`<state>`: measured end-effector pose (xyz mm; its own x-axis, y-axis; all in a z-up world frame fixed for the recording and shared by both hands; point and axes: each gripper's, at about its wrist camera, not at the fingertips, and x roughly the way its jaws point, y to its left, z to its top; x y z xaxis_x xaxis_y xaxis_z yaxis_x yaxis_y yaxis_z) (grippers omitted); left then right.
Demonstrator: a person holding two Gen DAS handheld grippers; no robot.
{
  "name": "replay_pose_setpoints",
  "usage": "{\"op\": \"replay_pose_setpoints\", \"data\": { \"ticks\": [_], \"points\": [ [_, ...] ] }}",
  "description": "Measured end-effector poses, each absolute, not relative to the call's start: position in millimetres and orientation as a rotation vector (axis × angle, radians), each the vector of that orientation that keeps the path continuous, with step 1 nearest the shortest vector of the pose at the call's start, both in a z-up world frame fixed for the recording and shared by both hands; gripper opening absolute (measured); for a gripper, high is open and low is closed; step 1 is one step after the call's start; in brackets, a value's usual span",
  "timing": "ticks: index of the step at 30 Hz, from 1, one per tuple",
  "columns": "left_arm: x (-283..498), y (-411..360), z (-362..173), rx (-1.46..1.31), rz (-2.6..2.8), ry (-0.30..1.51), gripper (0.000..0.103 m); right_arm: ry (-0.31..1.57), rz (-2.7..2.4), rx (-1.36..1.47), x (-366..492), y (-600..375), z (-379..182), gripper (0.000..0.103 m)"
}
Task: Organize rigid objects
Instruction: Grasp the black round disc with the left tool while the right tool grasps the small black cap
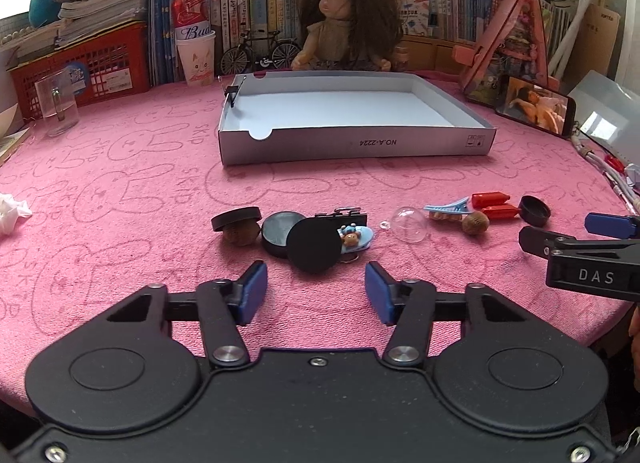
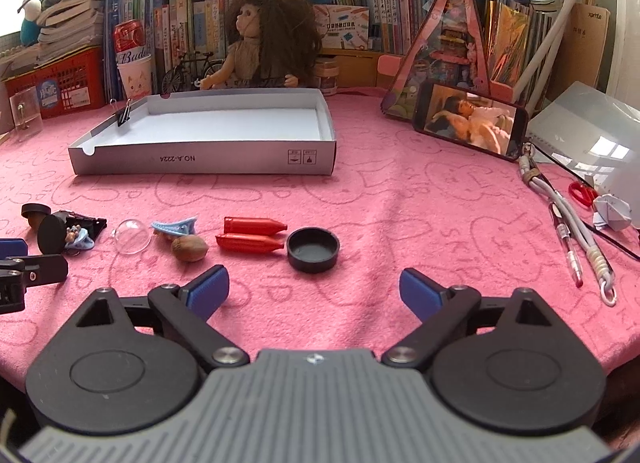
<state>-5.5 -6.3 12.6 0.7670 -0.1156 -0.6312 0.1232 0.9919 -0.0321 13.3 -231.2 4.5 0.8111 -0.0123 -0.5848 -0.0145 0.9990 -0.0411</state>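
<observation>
A shallow grey cardboard box (image 1: 356,143) with a white floor stands mid-table, a binder clip (image 1: 232,97) on its left wall. In front of it lies a row of small items. A black disc (image 1: 314,245) leans on a round black tin (image 1: 280,233), beside a walnut (image 1: 240,235) and a blue bear clip (image 1: 356,239). Further right are a clear dome (image 2: 132,241), a blue hair clip (image 2: 176,227), a nut (image 2: 190,247), two red tubes (image 2: 252,235) and a black cap (image 2: 313,249). My left gripper (image 1: 316,283) is open just short of the disc. My right gripper (image 2: 314,283) is open just short of the cap. Both hold nothing.
A doll (image 1: 344,23), a toy bicycle (image 1: 260,53), a paper cup (image 1: 196,61) and a red basket (image 1: 80,63) stand behind the box before a wall of books. A phone (image 2: 470,123), cables (image 2: 580,231), a pen and red scissors (image 2: 582,193) lie at the right.
</observation>
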Motion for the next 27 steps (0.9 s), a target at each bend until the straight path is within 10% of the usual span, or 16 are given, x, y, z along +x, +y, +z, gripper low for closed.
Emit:
{"op": "replay_pose_setpoints", "data": {
  "ticks": [21,27],
  "points": [
    [2.8,-17.4,10.0,0.082,-0.105,0.612,0.03,0.598,0.013,-0.039,29.0,-239.1,0.1,0.039],
    [1.0,-15.6,18.9,0.066,-0.115,0.589,0.029,0.579,0.024,-0.026,26.6,-239.2,6.9,0.037]
  ]
}}
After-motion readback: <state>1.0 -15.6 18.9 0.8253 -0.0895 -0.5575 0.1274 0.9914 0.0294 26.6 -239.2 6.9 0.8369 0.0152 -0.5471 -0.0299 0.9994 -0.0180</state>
